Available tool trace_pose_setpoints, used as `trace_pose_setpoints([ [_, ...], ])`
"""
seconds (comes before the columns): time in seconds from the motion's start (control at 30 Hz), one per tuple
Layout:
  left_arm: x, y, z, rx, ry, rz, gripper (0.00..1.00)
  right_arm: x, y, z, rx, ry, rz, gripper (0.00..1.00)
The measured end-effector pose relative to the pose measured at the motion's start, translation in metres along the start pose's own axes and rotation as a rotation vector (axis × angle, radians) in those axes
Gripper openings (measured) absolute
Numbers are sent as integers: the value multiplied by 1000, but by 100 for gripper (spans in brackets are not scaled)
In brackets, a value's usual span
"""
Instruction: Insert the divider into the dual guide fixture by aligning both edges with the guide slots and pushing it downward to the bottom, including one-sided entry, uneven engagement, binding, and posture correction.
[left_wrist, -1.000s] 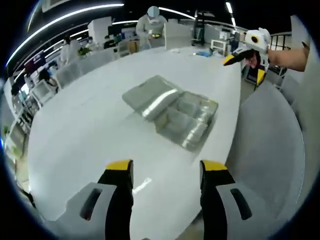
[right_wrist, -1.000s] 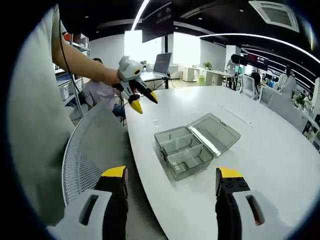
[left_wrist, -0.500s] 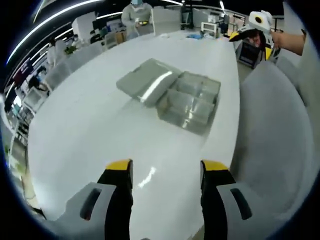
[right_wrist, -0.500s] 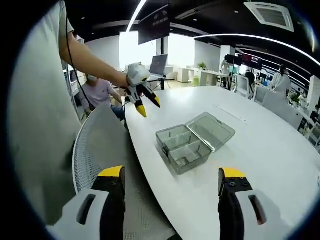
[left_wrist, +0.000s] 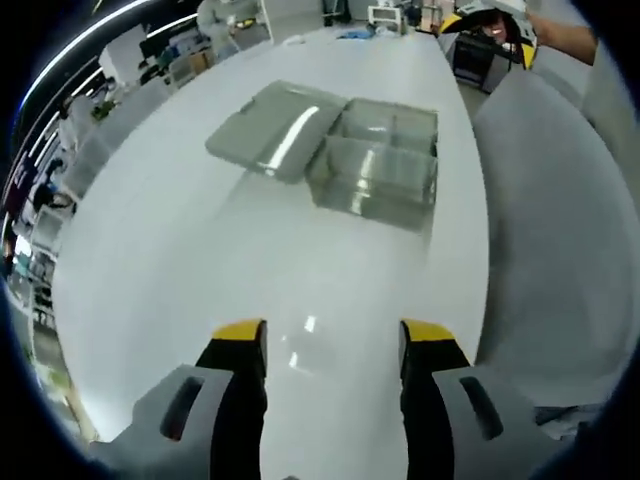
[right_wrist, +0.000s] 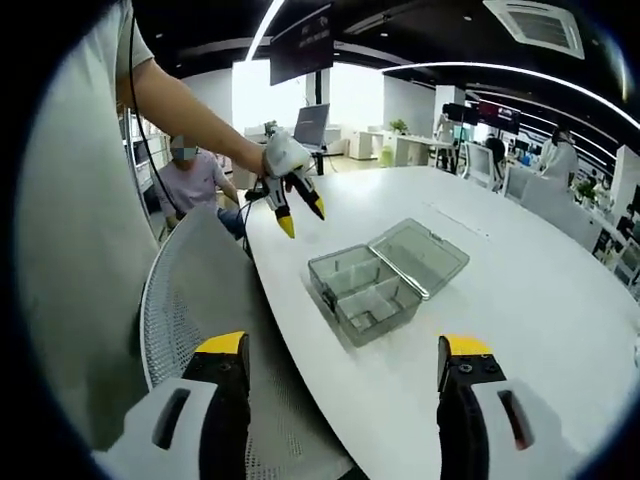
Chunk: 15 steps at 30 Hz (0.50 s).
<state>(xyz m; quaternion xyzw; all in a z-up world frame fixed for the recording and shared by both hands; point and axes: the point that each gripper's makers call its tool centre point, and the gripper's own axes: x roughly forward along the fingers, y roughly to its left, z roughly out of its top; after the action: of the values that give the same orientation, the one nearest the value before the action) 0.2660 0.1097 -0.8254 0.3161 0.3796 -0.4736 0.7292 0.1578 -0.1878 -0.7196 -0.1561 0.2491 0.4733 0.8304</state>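
Note:
A clear plastic compartment box (left_wrist: 378, 170) lies on the white table (left_wrist: 200, 260), its lid (left_wrist: 272, 128) swung flat open to one side. Thin partitions stand inside the box (right_wrist: 362, 292), with the lid (right_wrist: 422, 255) beyond it; I cannot make out a loose divider. My left gripper (left_wrist: 334, 332) hangs open and empty above the table, short of the box. The right gripper (right_wrist: 345, 346) is also open and empty, over the table edge and the chair. Each gripper appears in the other's view: the right gripper (left_wrist: 488, 35), and the left gripper (right_wrist: 301, 217) held high with jaws apart.
A grey mesh chair (right_wrist: 190, 300) stands against the table's near edge, also seen as the chair (left_wrist: 550, 200). A person (right_wrist: 185, 180) sits behind it. Desks, monitors and other people fill the far room beyond the table.
The left gripper's camera has moved closer to and higher over the box, tilting down. In the right gripper view the left gripper has dropped slightly toward the table. The box has not moved.

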Motion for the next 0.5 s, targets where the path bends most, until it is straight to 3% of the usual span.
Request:
trace_pose_setpoints([
  [0.5, 18, 8, -16, 79, 71, -64, 46, 14, 3, -6, 11, 67, 5, 75],
])
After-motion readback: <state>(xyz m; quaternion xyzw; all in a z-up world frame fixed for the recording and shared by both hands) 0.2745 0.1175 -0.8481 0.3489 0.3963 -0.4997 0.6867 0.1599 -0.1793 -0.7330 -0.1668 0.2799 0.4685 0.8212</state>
